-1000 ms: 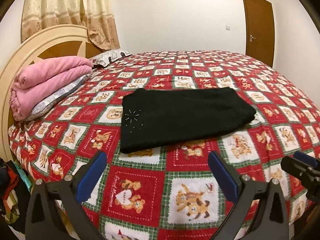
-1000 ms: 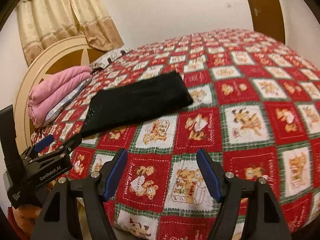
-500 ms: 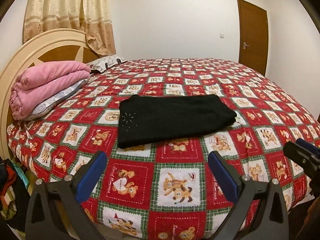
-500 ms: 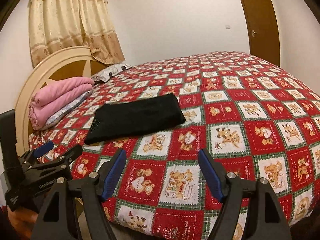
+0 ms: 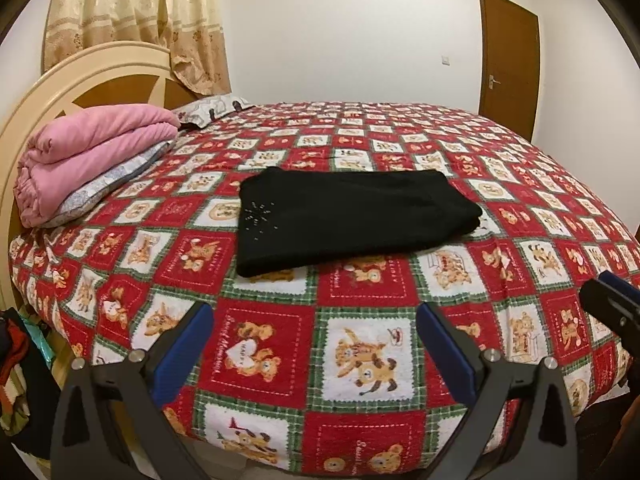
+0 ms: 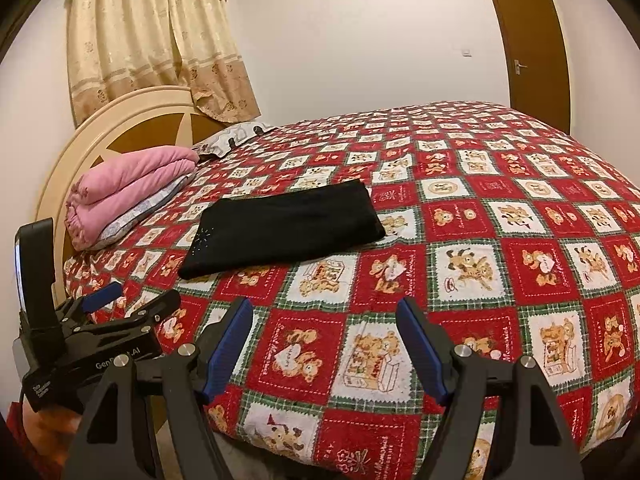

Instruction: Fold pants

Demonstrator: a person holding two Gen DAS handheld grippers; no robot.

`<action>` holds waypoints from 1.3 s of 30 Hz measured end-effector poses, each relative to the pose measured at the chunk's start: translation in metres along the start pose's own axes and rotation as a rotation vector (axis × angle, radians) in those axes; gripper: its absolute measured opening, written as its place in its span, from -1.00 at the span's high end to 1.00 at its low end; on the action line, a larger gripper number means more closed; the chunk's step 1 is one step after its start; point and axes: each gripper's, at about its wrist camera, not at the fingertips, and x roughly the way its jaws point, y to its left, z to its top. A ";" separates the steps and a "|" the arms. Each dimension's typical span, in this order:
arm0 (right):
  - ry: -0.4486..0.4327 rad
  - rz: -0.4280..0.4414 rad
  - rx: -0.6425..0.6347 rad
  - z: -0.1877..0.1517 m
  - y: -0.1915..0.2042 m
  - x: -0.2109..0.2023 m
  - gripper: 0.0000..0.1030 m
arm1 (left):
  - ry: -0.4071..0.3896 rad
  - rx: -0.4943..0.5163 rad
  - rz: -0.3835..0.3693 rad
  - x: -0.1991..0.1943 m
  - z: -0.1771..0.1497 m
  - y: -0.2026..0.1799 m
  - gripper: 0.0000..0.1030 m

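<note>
Black pants (image 5: pixel 348 220) lie folded into a flat rectangle on the red patchwork bedspread (image 5: pixel 360 360), a small sparkly motif near their left end. The right wrist view shows the same pants (image 6: pixel 280 228) left of centre. My left gripper (image 5: pixel 316 344) hovers over the near edge of the bed, open, nothing between its blue pads. My right gripper (image 6: pixel 324 340) is also open and empty, well short of the pants. In the left wrist view the right gripper's tip (image 5: pixel 612 304) pokes in at the right edge. The left gripper's body (image 6: pixel 92 336) sits at the right wrist view's lower left.
A folded pink blanket (image 5: pixel 88 152) rests on a pillow by the cream headboard (image 5: pixel 80 76) at left. Another pillow (image 5: pixel 212 106) lies at the bed's head. Curtains (image 5: pixel 136 20) hang behind. A brown door (image 5: pixel 508 64) stands at the right. Clothes (image 5: pixel 16 360) are piled beside the bed.
Both grippers have drawn back from the bed and tipped up, so the pants look farther away and more wall and door show. The pants have not moved.
</note>
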 end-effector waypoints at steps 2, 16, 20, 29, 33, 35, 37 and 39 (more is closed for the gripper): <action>-0.004 0.008 0.007 -0.001 0.001 -0.002 -0.46 | -0.010 -0.001 0.013 -0.003 -0.001 0.003 -1.00; -0.099 0.064 0.046 0.006 0.022 -0.037 -0.47 | -0.061 -0.071 0.067 -0.047 -0.005 0.037 -1.00; -0.145 0.060 0.035 0.008 0.030 -0.052 -0.53 | -0.099 -0.050 0.097 -0.061 -0.003 0.035 -1.00; -0.207 0.049 0.019 0.011 0.038 -0.069 -0.58 | -0.175 0.002 0.119 -0.084 0.001 0.024 -1.00; -0.220 0.043 0.035 0.013 0.034 -0.072 -0.58 | -0.184 0.004 0.127 -0.087 0.002 0.021 -1.00; -0.222 0.043 0.038 0.013 0.033 -0.073 -0.58 | -0.187 0.005 0.125 -0.089 0.002 0.020 -1.00; -0.223 0.044 0.037 0.013 0.033 -0.073 -0.58 | -0.189 0.009 0.126 -0.090 0.002 0.018 -1.00; -0.224 0.045 0.033 0.013 0.034 -0.073 -0.58 | -0.192 0.013 0.125 -0.091 0.001 0.017 -1.00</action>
